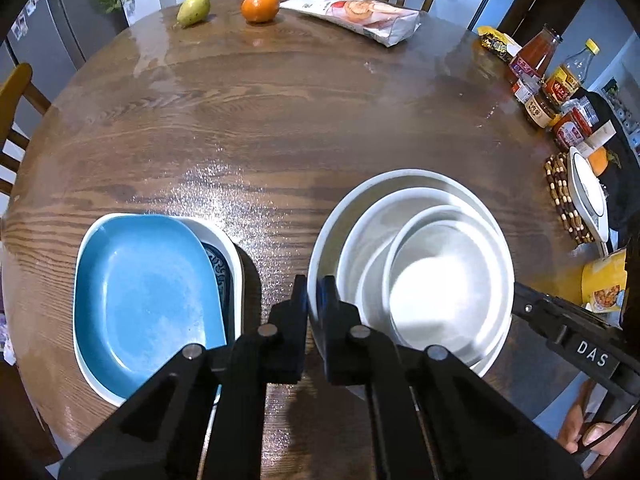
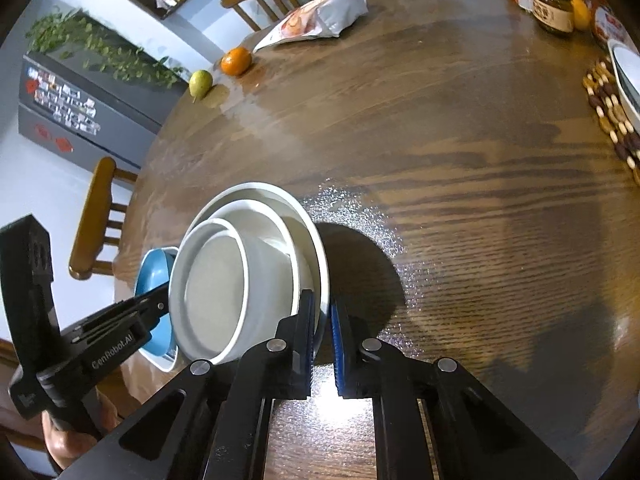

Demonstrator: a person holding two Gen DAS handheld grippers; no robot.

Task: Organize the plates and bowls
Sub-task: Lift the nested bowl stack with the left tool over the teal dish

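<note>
On the round wooden worktop (image 1: 280, 120) three white bowls sit nested one inside another: a small bowl (image 1: 440, 288) within a middle bowl (image 1: 372, 240), both inside the large bowl (image 1: 340, 216). The left gripper (image 1: 312, 300) has its jaws clamped on the near-left rim of the large bowl, one finger inside and one outside. The right gripper (image 2: 323, 328) grips the opposite rim of the same bowl in the same way, its blue-lined jaws closed on the thin wall (from this wrist view the stack appears tipped towards the camera, though the fisheye lens makes that hard to judge).

Just left of the bowls, apart from them, lies a blue plate (image 1: 144, 300) resting in a white rectangular dish (image 1: 224, 240) with a dark blue pattern showing under the plate's right edge.

Along the far edge of the worktop sit a pear (image 1: 194, 9), an orange (image 1: 260, 7) and a white snack bag (image 1: 356, 16). At the right edge stand sauce bottles and jars (image 1: 540, 76), and nearer, a beaded trivet (image 1: 564, 196) carries another white dish (image 1: 588, 192).
</note>
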